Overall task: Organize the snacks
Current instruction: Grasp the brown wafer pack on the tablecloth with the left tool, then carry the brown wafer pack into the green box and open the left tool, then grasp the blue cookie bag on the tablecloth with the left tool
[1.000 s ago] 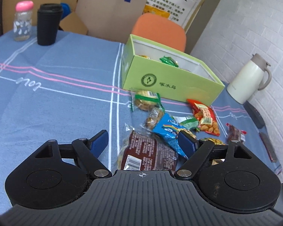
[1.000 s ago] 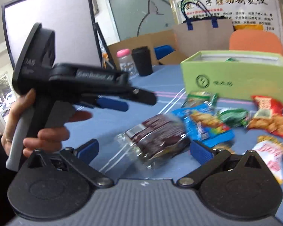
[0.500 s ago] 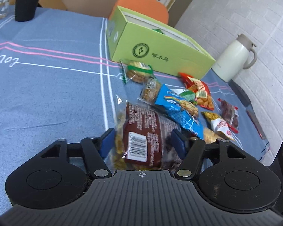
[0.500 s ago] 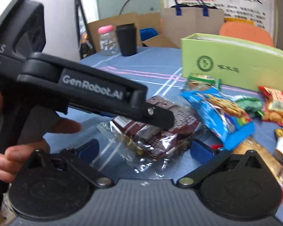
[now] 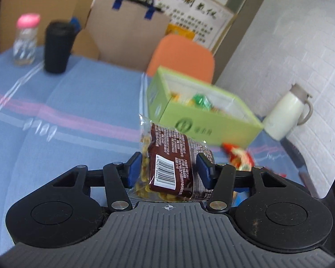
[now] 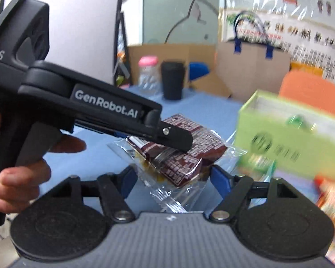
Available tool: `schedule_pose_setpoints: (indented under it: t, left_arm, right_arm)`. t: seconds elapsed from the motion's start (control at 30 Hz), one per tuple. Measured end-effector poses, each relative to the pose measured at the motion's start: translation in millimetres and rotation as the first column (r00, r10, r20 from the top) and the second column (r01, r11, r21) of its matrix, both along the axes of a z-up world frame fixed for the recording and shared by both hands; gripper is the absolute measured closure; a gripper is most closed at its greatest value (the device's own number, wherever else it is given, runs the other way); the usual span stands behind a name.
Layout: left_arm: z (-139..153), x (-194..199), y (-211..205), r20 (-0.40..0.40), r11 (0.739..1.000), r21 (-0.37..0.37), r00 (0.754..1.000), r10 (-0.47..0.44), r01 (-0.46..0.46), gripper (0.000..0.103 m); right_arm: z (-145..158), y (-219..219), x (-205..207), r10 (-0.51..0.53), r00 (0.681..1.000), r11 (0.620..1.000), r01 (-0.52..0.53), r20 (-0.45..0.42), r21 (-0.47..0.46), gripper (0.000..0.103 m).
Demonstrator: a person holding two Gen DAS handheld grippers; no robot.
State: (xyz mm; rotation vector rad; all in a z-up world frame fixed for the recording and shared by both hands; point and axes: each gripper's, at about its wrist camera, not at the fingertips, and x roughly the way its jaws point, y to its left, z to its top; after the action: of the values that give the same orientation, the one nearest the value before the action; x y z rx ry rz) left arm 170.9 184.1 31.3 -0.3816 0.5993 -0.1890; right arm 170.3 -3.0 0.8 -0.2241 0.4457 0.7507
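A brown snack packet (image 5: 172, 156) in clear wrap hangs above the blue tablecloth, pinched between the blue pads of my left gripper (image 5: 169, 172), whose jaws are still closing on it. In the right wrist view the same packet (image 6: 189, 154) sticks out of the left gripper (image 6: 174, 137), held by a person's hand (image 6: 22, 174). My right gripper (image 6: 174, 178) is closing around the packet's clear lower end; its pads sit beside the wrapper's edges without pressing on it. The open green box (image 5: 212, 125) with several snacks inside stands just behind.
A black cup (image 5: 58, 47) and a pink-lidded jar (image 5: 25, 40) stand at the table's far left. At the right edge is a white jug (image 5: 288, 114). A red snack packet (image 5: 239, 154) lies by the box. An orange chair (image 5: 183, 55) and a paper bag (image 5: 127, 29) are behind.
My left gripper closed on the brown packet and lifted it off the table. The right gripper's fingers came in from wide apart to either side of the packet.
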Motion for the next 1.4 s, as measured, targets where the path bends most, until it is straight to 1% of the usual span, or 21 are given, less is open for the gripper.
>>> schedule_pose_setpoints:
  t: [0.13, 0.23, 0.33, 0.4, 0.47, 0.53, 0.6, 0.67, 0.7, 0.73, 0.77, 0.8, 0.9, 0.93, 0.97, 1.03, 1.1, 1.17, 1.27, 1.33, 1.4]
  left_arm:
    - [36.0, 54.8, -30.0, 0.1, 0.998, 0.031, 0.993, -0.058, 0.055, 0.068]
    - [48.0, 107.7, -45.3, 0.119, 0.997, 0.032, 0.99, -0.077, 0.074, 0.068]
    - [43.5, 160.8, -54.3, 0.093, 0.996, 0.051, 0.993, -0.078, 0.074, 0.068]
    - [31.6, 192.1, -56.3, 0.058, 0.996, 0.066, 0.996, -0.069, 0.066, 0.068]
    - [14.9, 217.6, -54.5, 0.003, 0.996, 0.072, 0.999, -0.049, 0.049, 0.068]
    - [-1.6, 236.0, -50.8, -0.049, 0.997, 0.076, 0.998, -0.03, 0.034, 0.068]
    - [-12.3, 246.1, -50.6, -0.08, 0.994, 0.103, 0.997, -0.017, 0.025, 0.066]
    - [-17.0, 246.8, -54.0, -0.055, 0.99, 0.139, 0.998, -0.009, 0.016, 0.059]
    - [-18.7, 245.8, -54.3, -0.046, 0.99, 0.14, 0.999, -0.02, 0.027, 0.053]
    - [-19.8, 244.6, -54.2, -0.039, 0.991, 0.131, 0.999, -0.03, 0.035, 0.049]
    - [-20.1, 241.9, -54.4, -0.035, 0.992, 0.118, 0.999, -0.034, 0.038, 0.042]
    - [-18.1, 238.7, -54.4, -0.028, 0.994, 0.103, 0.999, -0.034, 0.037, 0.037]
    - [-2.1, 221.3, -53.7, 0.027, 0.996, 0.088, 0.999, -0.033, 0.031, 0.033]
    - [5.2, 213.8, -51.8, 0.049, 0.996, 0.084, 0.998, -0.028, 0.024, 0.031]
    - [13.2, 205.0, -49.1, 0.07, 0.997, 0.082, 0.997, -0.021, 0.015, 0.029]
    - [31.2, 184.2, -43.8, 0.116, 0.996, 0.085, 0.993, -0.009, -0.001, 0.027]
    - [45.7, 161.6, -38.6, 0.161, 0.996, 0.089, 0.987, 0.009, -0.024, 0.022]
    - [53.0, 140.2, -33.5, 0.183, 0.997, 0.066, 0.983, 0.021, -0.033, 0.019]
    - [47.8, 113.0, -30.4, 0.165, 1.0, 0.01, 0.986, 0.002, -0.004, 0.019]
    - [34.3, 97.6, -33.1, 0.123, 1.0, -0.018, 0.992, -0.021, 0.023, 0.019]
    - [14.8, 84.2, -40.3, 0.061, 0.998, -0.036, 0.997, -0.042, 0.045, 0.02]
  right_arm:
    - [32.0, -17.7, 50.5, -0.064, 0.991, 0.997, 0.068, 0.115, -0.025, 0.024]
    - [42.9, -30.3, 103.5, -0.098, 0.987, 0.994, 0.103, 0.127, -0.038, 0.023]
    - [39.1, -36.6, 158.9, -0.104, 0.991, 0.992, 0.109, 0.084, -0.065, 0.023]
    - [28.1, -37.6, 193.1, -0.1, 0.995, 0.992, 0.102, 0.025, -0.072, 0.024]
    - [13.8, -34.9, 221.7, -0.089, 0.995, 0.994, 0.085, -0.046, -0.075, 0.024]
    - [-1.6, -28.0, 240.6, -0.076, 0.993, 0.994, 0.067, -0.094, -0.088, 0.025]
    - [-12.0, -24.2, 249.9, -0.056, 0.99, 0.995, 0.045, -0.131, -0.084, 0.024]
    - [-17.6, -23.9, 250.1, -0.048, 0.987, 0.998, 0.041, -0.153, -0.047, 0.021]
    - [-18.8, -23.6, 250.5, -0.045, 0.986, 0.998, 0.038, -0.16, -0.047, 0.021]
    - [-17.8, -24.4, 251.2, -0.042, 0.986, 0.998, 0.036, -0.163, -0.044, 0.019]
    - [-15.4, -26.7, 250.1, -0.042, 0.986, 0.999, 0.036, -0.162, -0.034, 0.01]
    - [-11.8, -28.7, 247.6, -0.039, 0.988, 0.999, 0.035, -0.152, -0.029, 0.008]
    - [3.9, -34.1, 238.7, -0.054, 0.995, 0.997, 0.05, -0.082, -0.05, 0.008]
    - [11.0, -36.7, 231.7, -0.059, 0.997, 0.997, 0.056, -0.055, -0.051, 0.003]
    - [17.2, -40.8, 225.8, -0.063, 0.998, 0.997, 0.062, -0.028, -0.04, 0.001]
    - [30.2, -51.3, 210.2, -0.074, 0.997, 0.997, 0.074, 0.011, -0.018, 0.001]
    - [40.4, -64.3, 190.1, -0.088, 0.995, 0.996, 0.087, 0.044, 0.004, 0.001]
    - [43.8, -77.1, 166.0, -0.102, 0.993, 0.995, 0.101, 0.064, 0.016, 0.0]
    - [31.2, -91.1, 129.0, -0.11, 0.993, 0.994, 0.11, 0.05, 0.012, 0.0]
    - [15.7, -95.1, 105.1, -0.114, 0.993, 0.993, 0.114, 0.012, 0.006, 0.0]
    - [-1.2, -95.9, 78.8, -0.113, 0.993, 0.994, 0.113, -0.031, 0.003, 0.001]
